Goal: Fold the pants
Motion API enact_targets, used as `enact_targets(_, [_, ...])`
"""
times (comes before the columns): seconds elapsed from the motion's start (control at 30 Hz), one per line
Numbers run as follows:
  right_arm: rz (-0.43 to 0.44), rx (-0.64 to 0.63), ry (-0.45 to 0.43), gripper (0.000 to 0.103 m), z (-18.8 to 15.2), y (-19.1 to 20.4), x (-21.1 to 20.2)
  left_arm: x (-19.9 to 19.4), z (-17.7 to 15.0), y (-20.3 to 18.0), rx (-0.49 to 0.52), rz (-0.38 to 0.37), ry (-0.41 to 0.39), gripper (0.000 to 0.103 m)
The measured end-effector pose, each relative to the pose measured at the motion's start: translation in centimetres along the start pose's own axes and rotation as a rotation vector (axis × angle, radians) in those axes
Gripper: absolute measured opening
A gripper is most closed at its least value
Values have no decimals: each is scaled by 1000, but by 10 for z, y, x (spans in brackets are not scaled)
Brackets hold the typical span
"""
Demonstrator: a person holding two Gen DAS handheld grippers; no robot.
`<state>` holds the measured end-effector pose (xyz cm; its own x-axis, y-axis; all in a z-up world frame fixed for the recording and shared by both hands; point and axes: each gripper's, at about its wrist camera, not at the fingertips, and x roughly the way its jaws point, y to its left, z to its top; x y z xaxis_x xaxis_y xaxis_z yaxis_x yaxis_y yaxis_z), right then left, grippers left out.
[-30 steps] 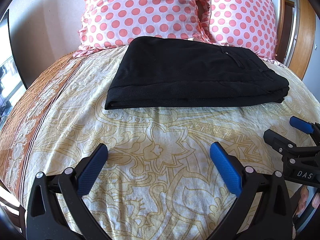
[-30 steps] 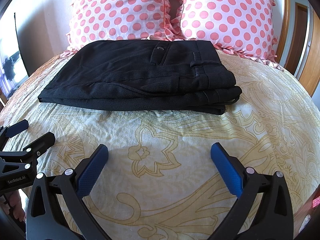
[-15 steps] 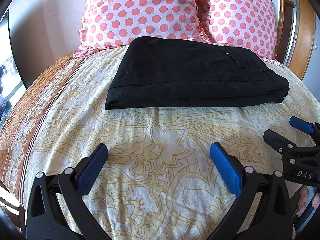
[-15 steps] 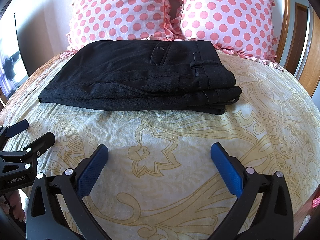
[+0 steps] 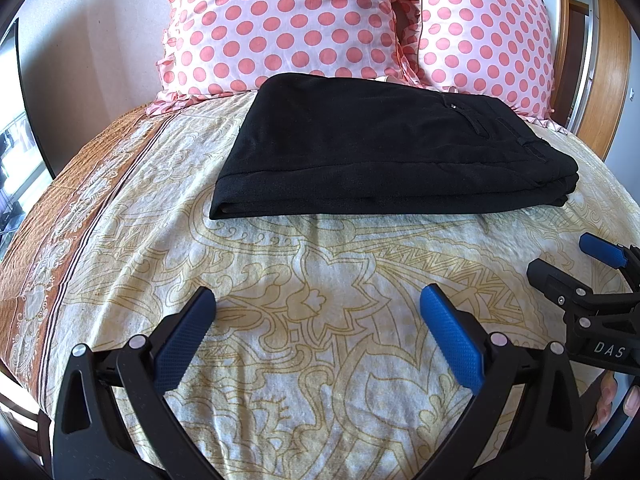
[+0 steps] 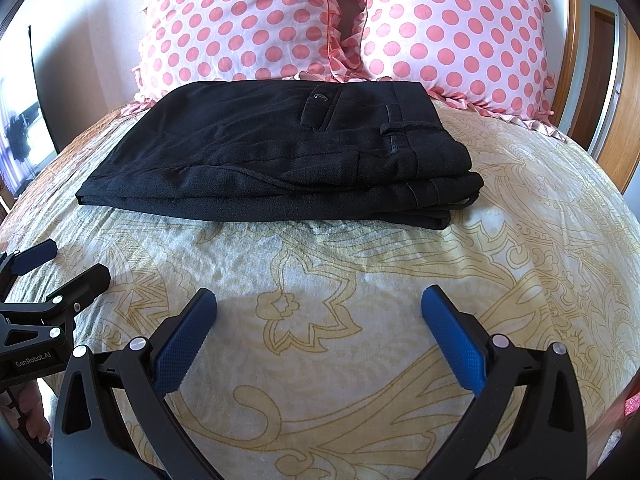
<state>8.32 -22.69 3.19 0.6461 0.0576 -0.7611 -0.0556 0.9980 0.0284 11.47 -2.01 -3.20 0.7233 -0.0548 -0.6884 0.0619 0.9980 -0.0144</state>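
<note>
Near the bed's (image 5: 120, 240) head edge, folded pants (image 5: 380, 152) are lying, well ahead of my left gripper (image 5: 318, 328) and right gripper (image 6: 320, 328), both gaping wide, gripping nothing.

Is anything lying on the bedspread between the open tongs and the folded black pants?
Nothing visible: only bare bedspread separates the right tongs and left tongs from the folded black pants.
</note>
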Motion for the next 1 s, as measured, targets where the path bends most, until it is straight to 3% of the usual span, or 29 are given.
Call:
enact_targets(0.67, [-1, 1, 0, 102, 0, 0, 0, 5, 9, -2, 0, -3, 55, 101])
enact_targets(1.0, [-1, 1, -1, 102, 0, 0, 0, 6, 9, -3, 2, -3, 46, 101])
